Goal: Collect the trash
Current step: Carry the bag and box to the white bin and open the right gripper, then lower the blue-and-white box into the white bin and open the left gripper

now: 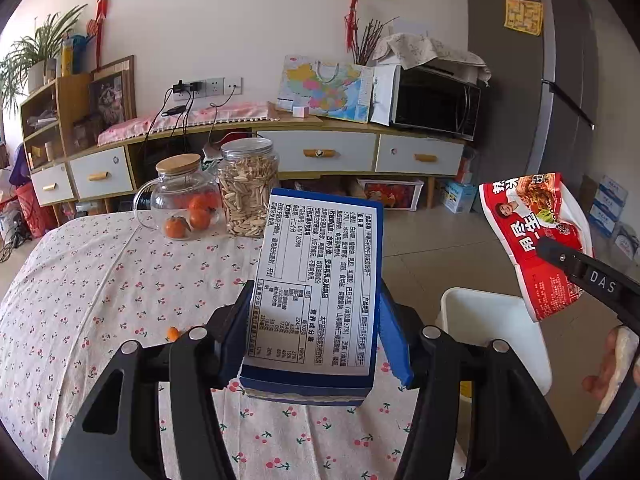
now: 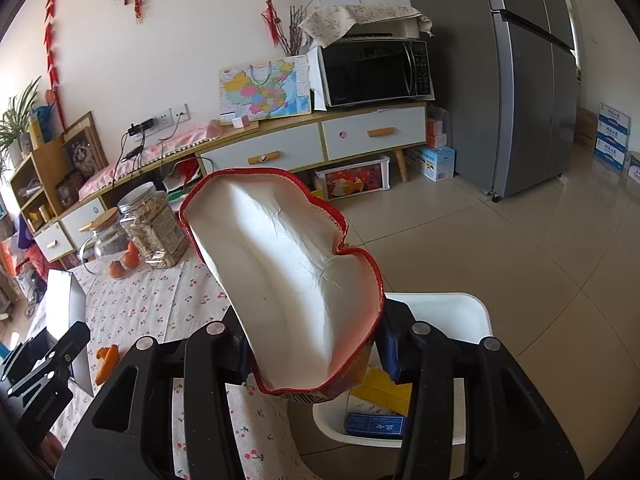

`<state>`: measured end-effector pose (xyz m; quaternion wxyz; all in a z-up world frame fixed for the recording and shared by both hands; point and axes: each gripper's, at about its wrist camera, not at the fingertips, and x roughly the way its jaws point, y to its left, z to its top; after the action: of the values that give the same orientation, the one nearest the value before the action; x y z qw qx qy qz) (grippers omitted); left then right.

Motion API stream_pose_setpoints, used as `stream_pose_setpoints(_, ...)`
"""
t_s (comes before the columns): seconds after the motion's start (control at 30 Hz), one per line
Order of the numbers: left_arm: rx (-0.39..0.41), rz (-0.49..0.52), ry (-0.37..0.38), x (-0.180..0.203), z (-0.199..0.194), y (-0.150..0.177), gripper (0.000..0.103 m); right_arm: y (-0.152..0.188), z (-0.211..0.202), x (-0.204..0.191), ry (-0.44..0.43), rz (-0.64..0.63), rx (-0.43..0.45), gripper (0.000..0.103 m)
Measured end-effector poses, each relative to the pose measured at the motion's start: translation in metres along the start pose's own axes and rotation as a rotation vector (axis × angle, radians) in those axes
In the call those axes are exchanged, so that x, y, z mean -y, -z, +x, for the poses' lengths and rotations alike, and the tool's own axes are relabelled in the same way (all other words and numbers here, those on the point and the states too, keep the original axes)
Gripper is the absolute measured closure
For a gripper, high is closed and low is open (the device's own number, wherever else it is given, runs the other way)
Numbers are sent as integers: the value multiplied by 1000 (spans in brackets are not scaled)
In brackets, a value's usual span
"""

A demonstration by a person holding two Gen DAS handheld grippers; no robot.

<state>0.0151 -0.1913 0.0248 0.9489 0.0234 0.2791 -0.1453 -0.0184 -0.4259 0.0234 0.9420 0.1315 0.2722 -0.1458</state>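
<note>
my left gripper [image 1: 316,328] clamps a stiff blue carton [image 1: 316,284], printed label up, over the cherry-print tablecloth [image 1: 100,280]. my right gripper [image 2: 316,344] pinches a crumpled red noodle cup [image 2: 288,276], white glossy inside, its base hidden, above the white bin [image 2: 472,320] with trash half seen inside. both tilt downward. farther off stand glass jars [image 1: 248,188].

On the table [image 1: 80,280], the kettle [image 1: 182,200] stands left of the jar [image 1: 248,188], touching it. A bin [image 1: 492,320] sits on the floor off the table's right edge, with boxes [image 2: 376,420] inside. Behind the table, a microwave [image 1: 436,100] rests on the cabinet [image 1: 320,152], a fridge [image 1: 560,80] to its right.
</note>
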Motion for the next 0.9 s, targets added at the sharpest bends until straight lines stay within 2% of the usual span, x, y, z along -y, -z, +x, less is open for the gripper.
stream_pose_setpoints(0.13,-10,29,32,22,7,-2,47,-3,6,39,98,79,-24,58)
stream_pose_setpoints(0.27,-25,59,67,47,16,-3,47,-2,18,76,158,164,-101,56)
stream_pose_setpoints(0.33,-37,69,89,61,22,-6,47,-2,23,85,170,163,-139,49)
stream_pose_setpoints(0.37,-45,70,104,67,25,-7,47,-2,22,89,189,168,-137,41)
stream_pose_setpoints(0.5,-74,72,164,98,37,-13,47,-5,7,100,267,164,-72,27)
stream_pose_setpoints(0.63,-87,96,207,131,45,-16,47,-9,-9,110,372,138,2,20)
stream_pose_setpoints(0.7,-92,109,226,146,49,-18,47,-10,-14,118,423,125,20,13)
stream_pose_setpoints(0.9,-113,128,273,184,60,-20,47,-14,-27,144,544,120,55,8)
